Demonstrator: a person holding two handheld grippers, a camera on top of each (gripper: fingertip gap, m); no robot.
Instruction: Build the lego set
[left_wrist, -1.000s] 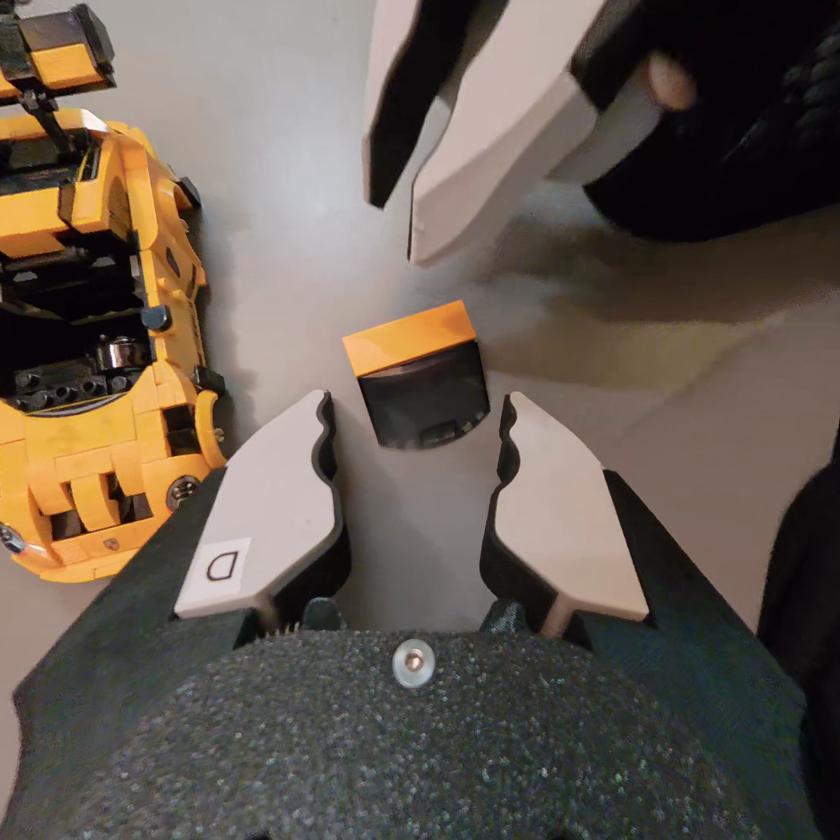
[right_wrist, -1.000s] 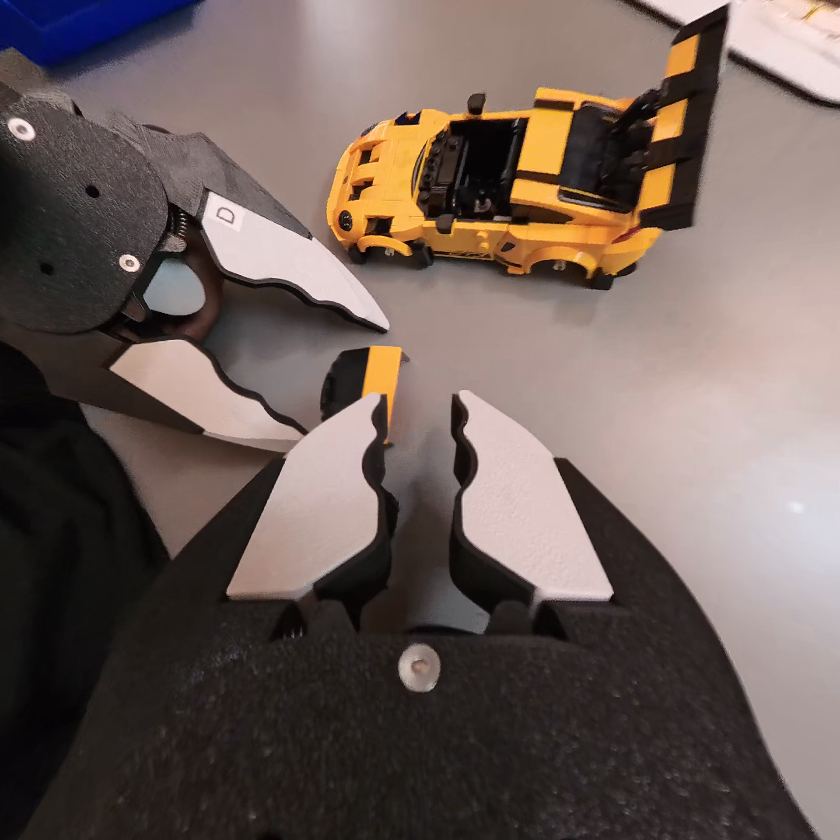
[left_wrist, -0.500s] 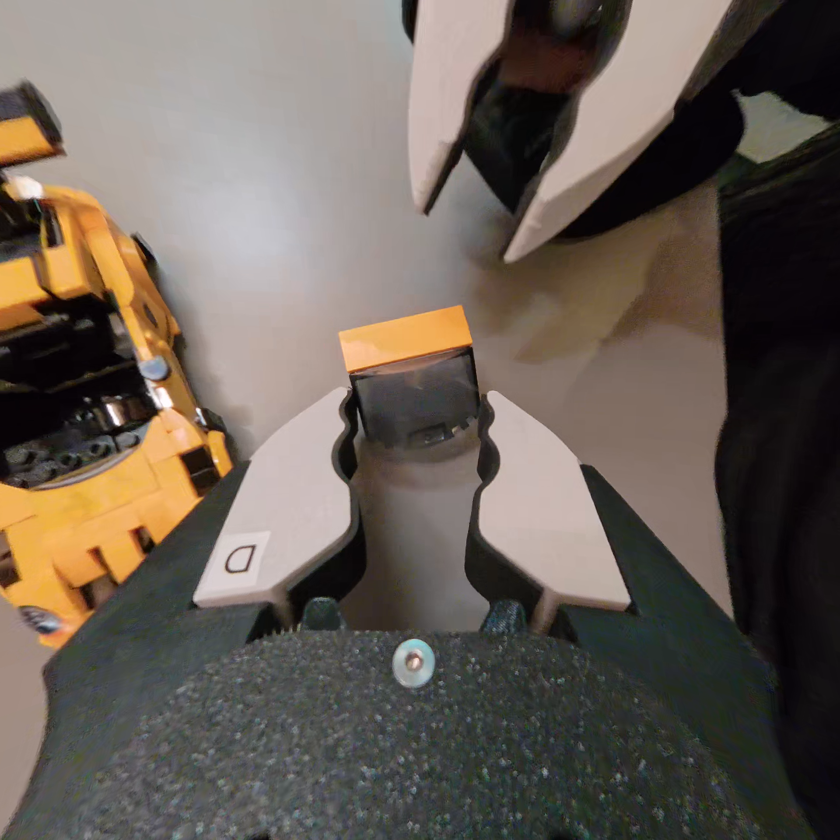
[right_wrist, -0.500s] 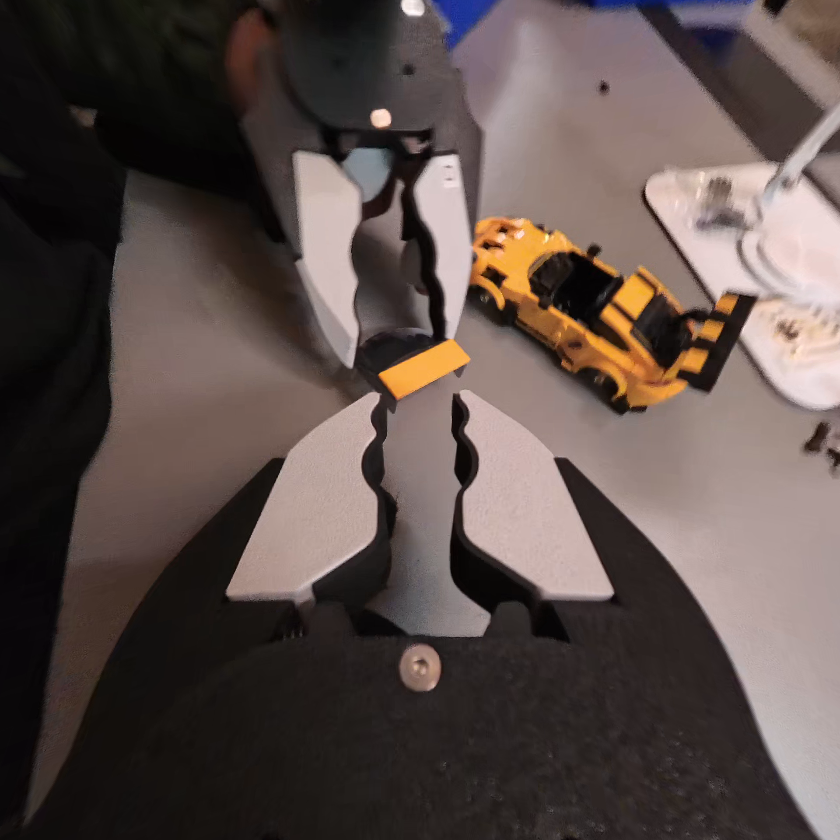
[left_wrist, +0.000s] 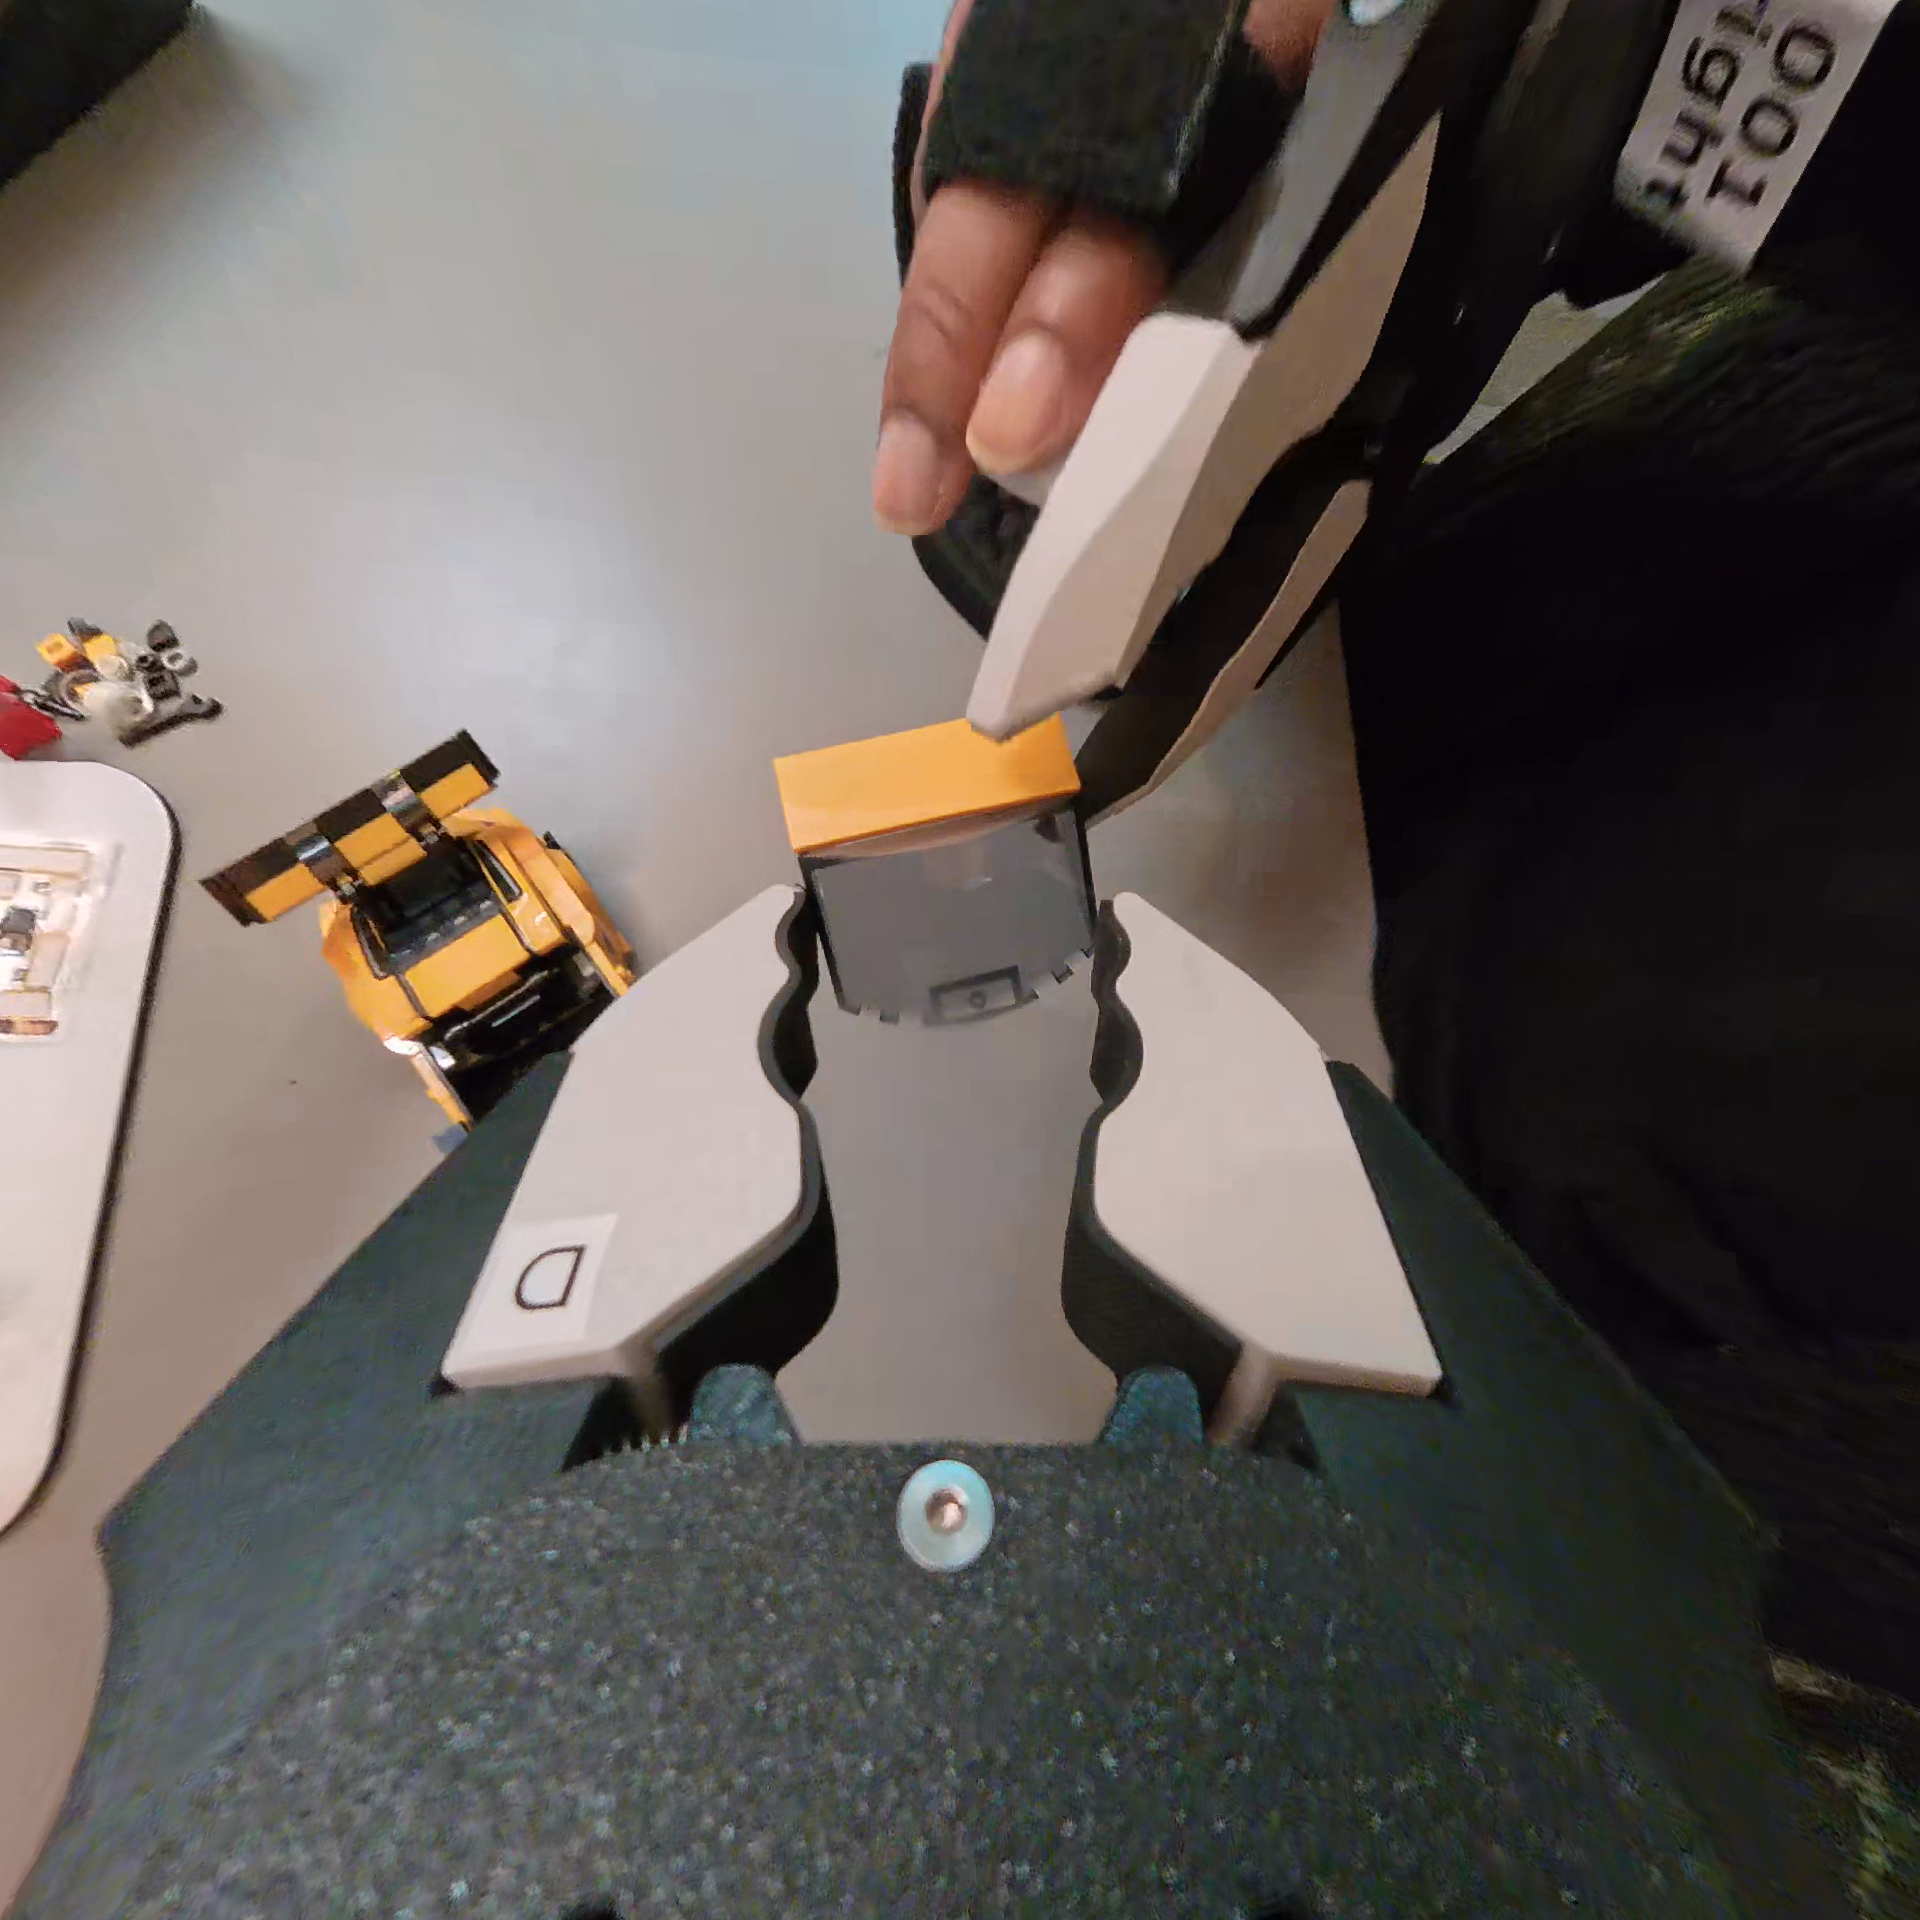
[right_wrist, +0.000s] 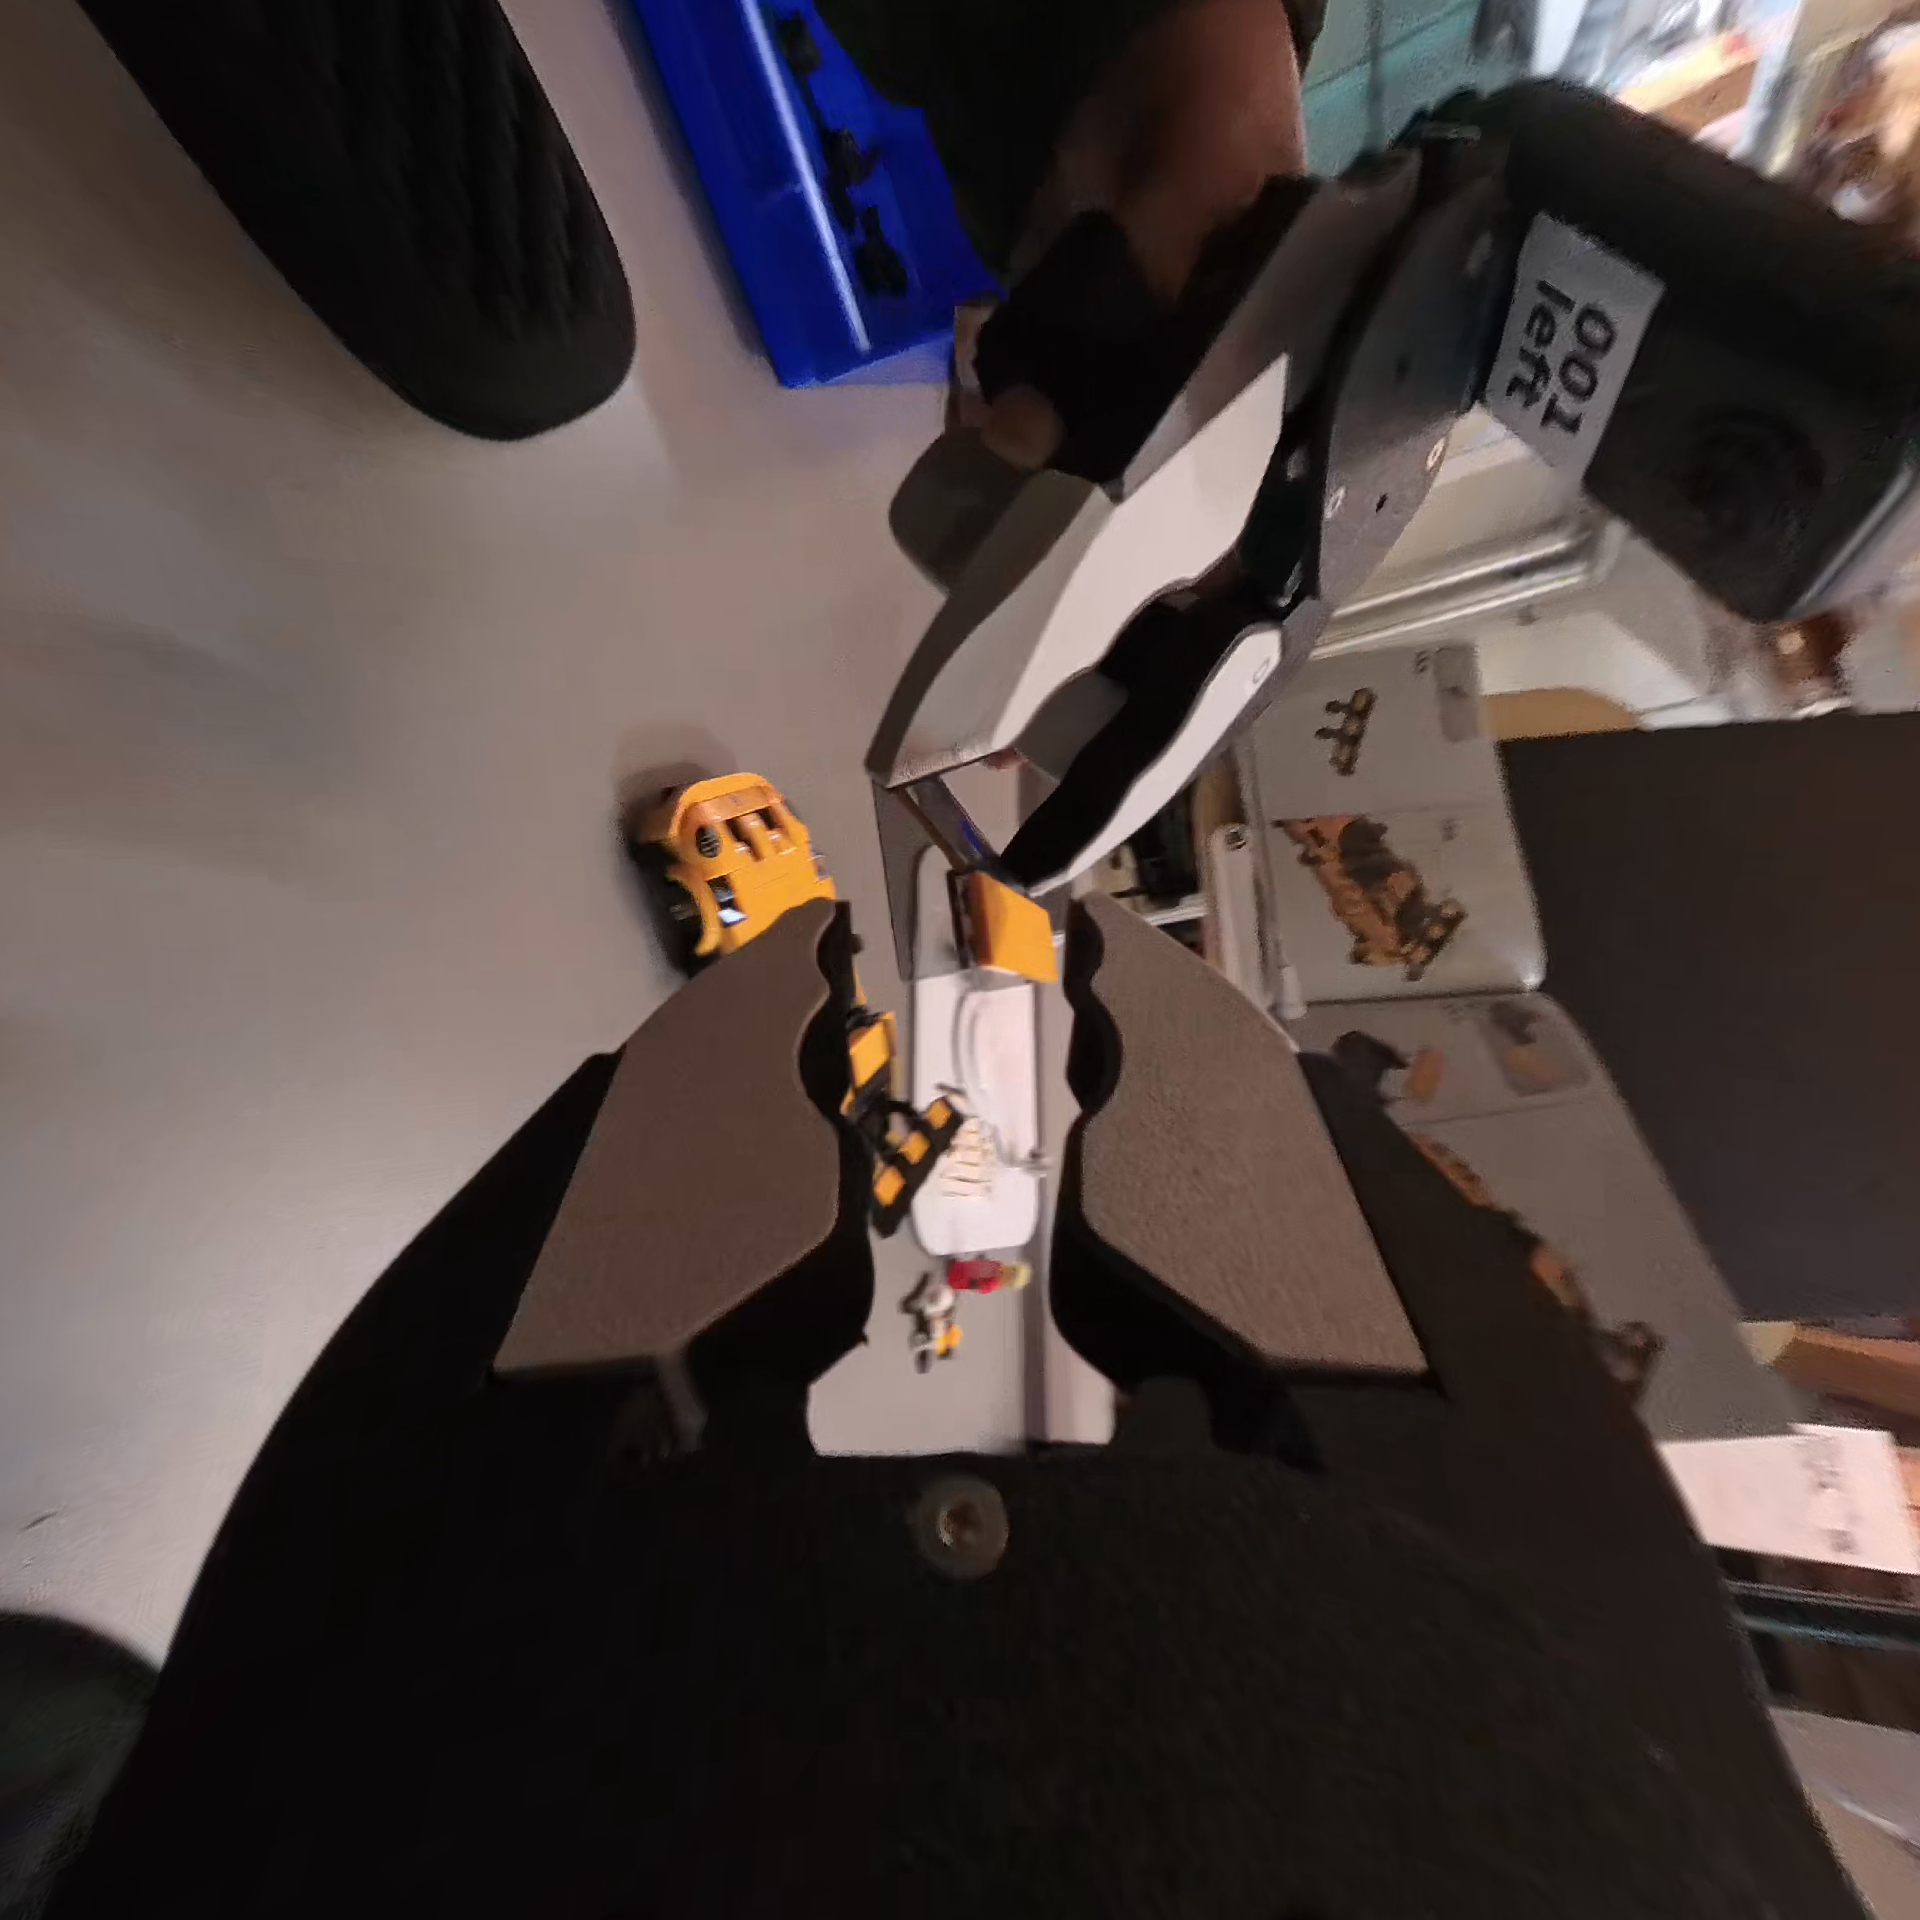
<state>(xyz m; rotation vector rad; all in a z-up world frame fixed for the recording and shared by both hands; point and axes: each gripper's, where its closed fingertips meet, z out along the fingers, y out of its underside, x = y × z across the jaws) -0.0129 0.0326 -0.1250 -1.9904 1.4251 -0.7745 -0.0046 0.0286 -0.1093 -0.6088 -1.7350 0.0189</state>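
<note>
Glossy plastic car (left_wrist: 457, 935); smooth matt table (left_wrist: 468, 364); knit glove (left_wrist: 1070, 114).

The piece (left_wrist: 930, 862) is showing an orange top over a smoky dark-grey windscreen. The car (left_wrist: 447, 935) is showing yellow with black, its wing striped in both. The left gripper (left_wrist: 948, 920) is showing pale grey fingers on a speckled black body. The table (left_wrist: 416, 364) is looking grey.

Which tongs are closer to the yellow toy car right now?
Left. The left tongs, gripping the orange-topped windscreen piece, sit beside the yellow car. The right tongs lie beyond that piece, farther from the car.
</note>
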